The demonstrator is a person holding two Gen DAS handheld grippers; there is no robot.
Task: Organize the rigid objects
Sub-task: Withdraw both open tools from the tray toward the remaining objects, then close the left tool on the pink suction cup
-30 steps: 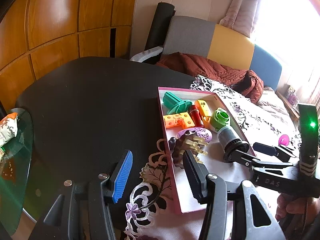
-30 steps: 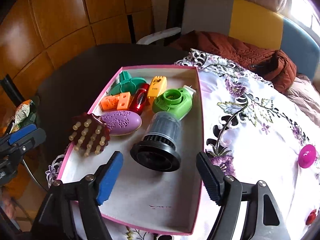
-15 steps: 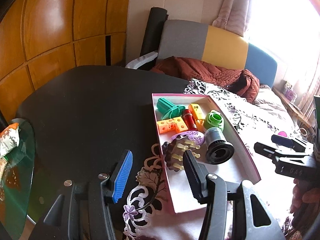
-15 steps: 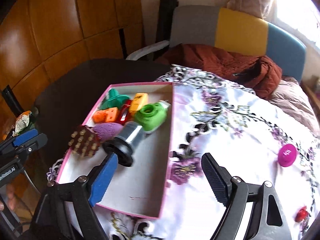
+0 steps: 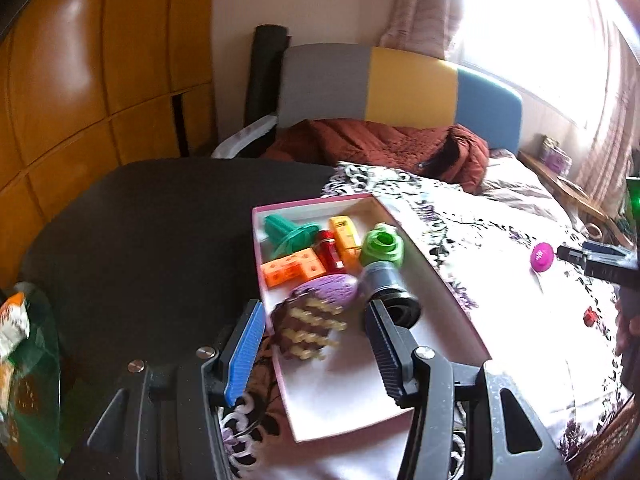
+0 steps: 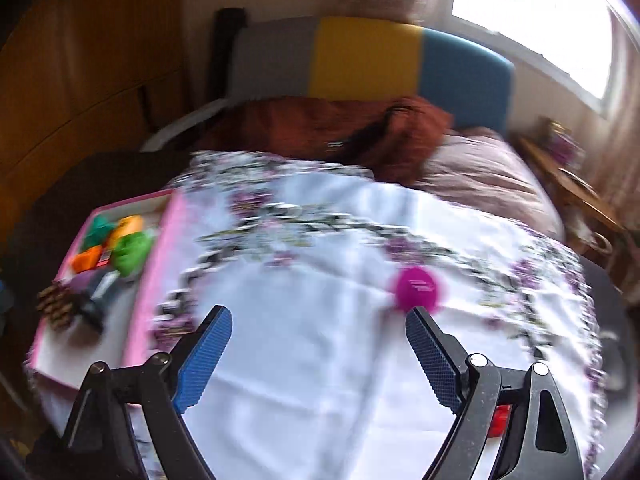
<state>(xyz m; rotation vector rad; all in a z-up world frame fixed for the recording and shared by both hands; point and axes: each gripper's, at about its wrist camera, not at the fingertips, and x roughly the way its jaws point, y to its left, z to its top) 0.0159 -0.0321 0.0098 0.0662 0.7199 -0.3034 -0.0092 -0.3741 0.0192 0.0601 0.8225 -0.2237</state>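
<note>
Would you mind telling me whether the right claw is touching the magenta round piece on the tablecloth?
Apart. In the left wrist view, the right claw hangs beside the magenta round piece with a strip of tablecloth showing between them. Its jaws are opening with nothing between them.

Smeared by motion throughout the right wrist view: pink box (image 6: 154, 264) and contents unreadable. Half hidden behind the right hand-held gripper (image 6: 318, 354): small red object (image 6: 499, 420). Cut off at the left wrist view's edge: snack packet (image 5: 12, 320).

Black left claw (image 5: 316, 328), blue ribbed pad (silver screws), right claw (image 6: 318, 330) alike
</note>
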